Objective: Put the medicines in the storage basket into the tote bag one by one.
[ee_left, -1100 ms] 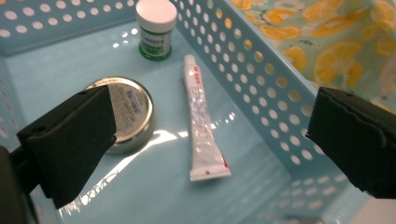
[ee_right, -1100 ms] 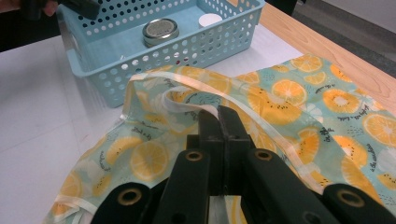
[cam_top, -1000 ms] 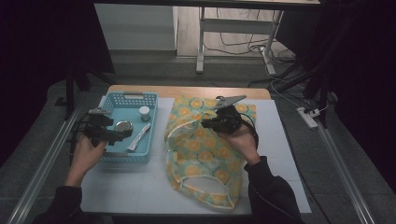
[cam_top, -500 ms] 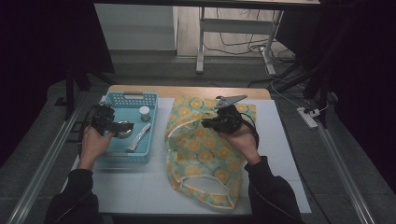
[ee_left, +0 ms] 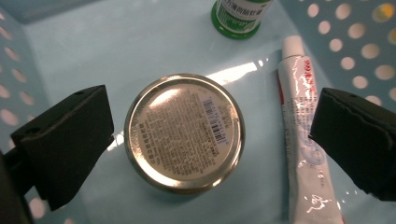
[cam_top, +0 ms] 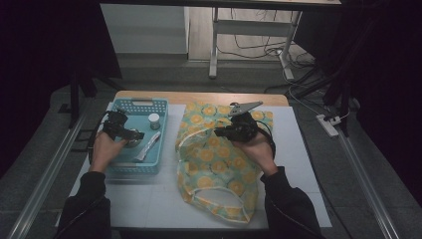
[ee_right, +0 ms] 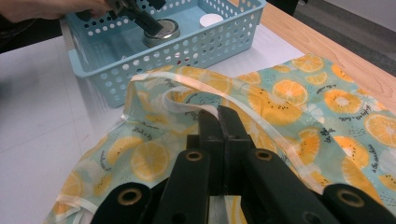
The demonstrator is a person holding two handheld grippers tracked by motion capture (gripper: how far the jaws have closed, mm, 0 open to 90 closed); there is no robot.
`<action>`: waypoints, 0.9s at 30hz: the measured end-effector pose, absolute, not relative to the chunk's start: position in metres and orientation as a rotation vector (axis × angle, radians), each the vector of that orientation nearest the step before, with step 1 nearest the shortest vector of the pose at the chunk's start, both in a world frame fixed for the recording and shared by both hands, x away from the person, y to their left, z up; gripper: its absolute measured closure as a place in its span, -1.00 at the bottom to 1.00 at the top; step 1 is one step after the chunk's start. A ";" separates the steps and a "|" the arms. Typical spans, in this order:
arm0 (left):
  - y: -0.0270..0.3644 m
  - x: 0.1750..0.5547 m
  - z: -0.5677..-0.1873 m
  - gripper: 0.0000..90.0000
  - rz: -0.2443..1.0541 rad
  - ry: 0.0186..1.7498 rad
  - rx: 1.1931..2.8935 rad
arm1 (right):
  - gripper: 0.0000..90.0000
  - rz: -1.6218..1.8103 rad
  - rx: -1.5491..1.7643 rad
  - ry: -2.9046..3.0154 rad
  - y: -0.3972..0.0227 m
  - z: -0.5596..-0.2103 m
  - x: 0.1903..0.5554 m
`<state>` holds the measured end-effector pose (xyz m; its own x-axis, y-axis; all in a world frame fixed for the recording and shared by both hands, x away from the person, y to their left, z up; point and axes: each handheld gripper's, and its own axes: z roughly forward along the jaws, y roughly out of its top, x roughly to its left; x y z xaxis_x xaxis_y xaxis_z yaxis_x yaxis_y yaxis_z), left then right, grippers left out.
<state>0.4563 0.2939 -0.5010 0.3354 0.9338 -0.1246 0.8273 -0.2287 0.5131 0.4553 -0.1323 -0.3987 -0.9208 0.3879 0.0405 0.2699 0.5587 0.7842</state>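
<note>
Left tongs (ee_left: 210, 140) gape around tin (ee_left: 184, 132).

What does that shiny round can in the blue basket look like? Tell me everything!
The can is round and looks like shiny metal, silvery with a golden rim. Its flat top faces up and carries tiny printed writing and a barcode. It stands upright on the floor of the blue basket, with a white tube lying beside it and a green-labelled bottle farther off. The left tool hangs open right above it, one black jaw on each side, not touching it yet.
</note>
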 end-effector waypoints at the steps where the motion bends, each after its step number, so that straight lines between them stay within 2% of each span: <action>1: 0.293 0.458 -0.503 -1.00 0.284 1.543 2.119 | 1.00 1.299 0.563 2.651 -0.132 -0.399 0.455; 14: 0.287 0.473 -0.519 -0.99 0.184 1.636 2.225 | 1.00 1.299 0.561 2.660 -0.132 -0.401 0.456; 17: 0.287 0.474 -0.520 -0.93 0.187 1.669 2.243 | 1.00 1.302 0.563 2.659 -0.132 -0.401 0.457; 23: 0.285 0.476 -0.522 -0.57 0.202 1.708 2.268 | 1.00 1.300 0.564 2.660 -0.132 -0.402 0.457; 27: 0.285 0.476 -0.521 -0.55 0.190 1.726 2.261 | 1.00 1.296 0.570 2.660 -0.132 -0.404 0.459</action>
